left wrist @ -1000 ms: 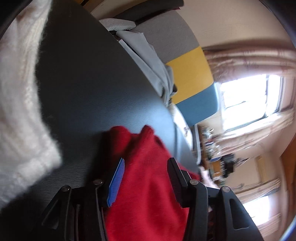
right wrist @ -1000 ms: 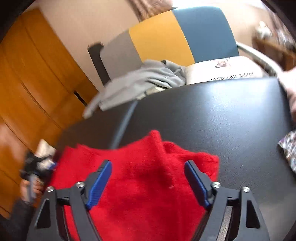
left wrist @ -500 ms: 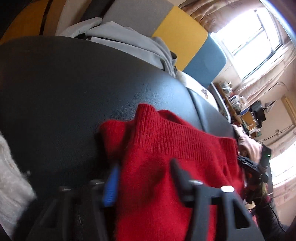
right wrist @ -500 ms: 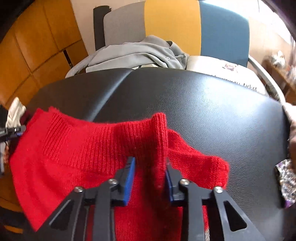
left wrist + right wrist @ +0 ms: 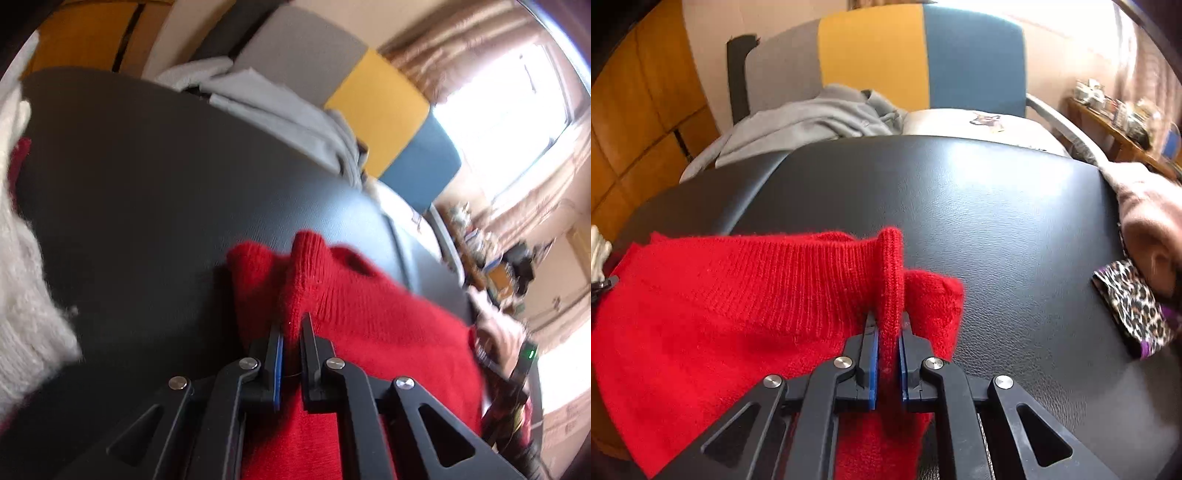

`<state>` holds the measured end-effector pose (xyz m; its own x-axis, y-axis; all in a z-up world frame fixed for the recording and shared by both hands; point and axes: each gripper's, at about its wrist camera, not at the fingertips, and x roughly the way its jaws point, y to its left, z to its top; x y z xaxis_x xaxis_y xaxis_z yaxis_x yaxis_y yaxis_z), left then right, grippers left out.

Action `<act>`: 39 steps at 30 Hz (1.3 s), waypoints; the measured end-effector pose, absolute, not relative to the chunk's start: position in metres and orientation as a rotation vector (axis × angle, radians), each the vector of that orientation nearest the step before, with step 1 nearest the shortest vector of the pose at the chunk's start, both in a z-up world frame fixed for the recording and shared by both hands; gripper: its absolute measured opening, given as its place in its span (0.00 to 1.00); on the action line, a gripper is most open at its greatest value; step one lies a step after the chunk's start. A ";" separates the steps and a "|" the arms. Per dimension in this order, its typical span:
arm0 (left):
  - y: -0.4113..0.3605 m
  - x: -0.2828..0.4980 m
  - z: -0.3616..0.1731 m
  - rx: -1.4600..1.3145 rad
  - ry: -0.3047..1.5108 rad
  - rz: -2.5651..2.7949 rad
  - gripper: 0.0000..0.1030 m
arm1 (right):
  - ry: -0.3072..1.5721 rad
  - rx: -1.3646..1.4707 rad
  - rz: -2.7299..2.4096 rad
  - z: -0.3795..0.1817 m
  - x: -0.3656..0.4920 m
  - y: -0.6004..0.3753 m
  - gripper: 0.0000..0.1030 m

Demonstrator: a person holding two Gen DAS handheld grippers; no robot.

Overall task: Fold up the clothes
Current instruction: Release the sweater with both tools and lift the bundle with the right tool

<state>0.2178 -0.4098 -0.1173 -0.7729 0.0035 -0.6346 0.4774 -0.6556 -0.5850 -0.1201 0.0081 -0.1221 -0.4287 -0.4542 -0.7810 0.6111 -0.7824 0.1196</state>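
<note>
A red knitted sweater [image 5: 720, 295] lies on a black leather-topped table [image 5: 997, 229]. My right gripper [image 5: 888, 325] is shut on a pinched-up ridge of its ribbed edge near the sweater's right end. In the left wrist view, my left gripper [image 5: 291, 328] is shut on a raised fold of the same red sweater [image 5: 369, 314] at its other end. The knit stretches between the two grips. At the right edge of the left wrist view a hand [image 5: 498, 332] with the other gripper shows.
A fluffy white garment [image 5: 22, 277] lies at the left of the table. A leopard-print cloth [image 5: 1134, 310] and a pink-brown garment [image 5: 1152, 210] lie at the right edge. Behind the table stands a grey, yellow and blue chair [image 5: 886, 59] with grey clothes [image 5: 812, 122] on it.
Both grippers went from wide open over the sweater to shut on pinched folds of its ribbed edge. The left view rolled and the red fabric is now bunched upward between the pads.
</note>
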 end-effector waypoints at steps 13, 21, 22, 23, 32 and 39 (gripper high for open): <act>-0.387 0.241 -0.093 0.770 0.878 -2.337 0.30 | 0.082 1.146 -2.168 -0.115 -0.113 0.037 0.29; -0.263 0.171 -0.063 0.904 0.620 -2.761 0.44 | -0.232 1.161 -1.836 -0.112 -0.066 0.111 0.65; -0.243 0.156 -0.063 0.948 0.579 -2.820 0.44 | -0.238 1.173 -1.795 -0.116 -0.059 0.116 0.66; -0.223 0.139 -0.065 0.999 0.548 -2.874 0.44 | -0.235 1.183 -1.764 -0.119 -0.053 0.119 0.67; -0.075 0.066 -0.097 1.464 0.241 -3.130 0.46 | -0.278 1.173 -1.561 -0.138 -0.029 0.134 0.71; -0.055 0.105 -0.127 1.674 0.448 -3.190 0.43 | -0.221 1.116 -1.373 -0.130 -0.030 0.114 0.79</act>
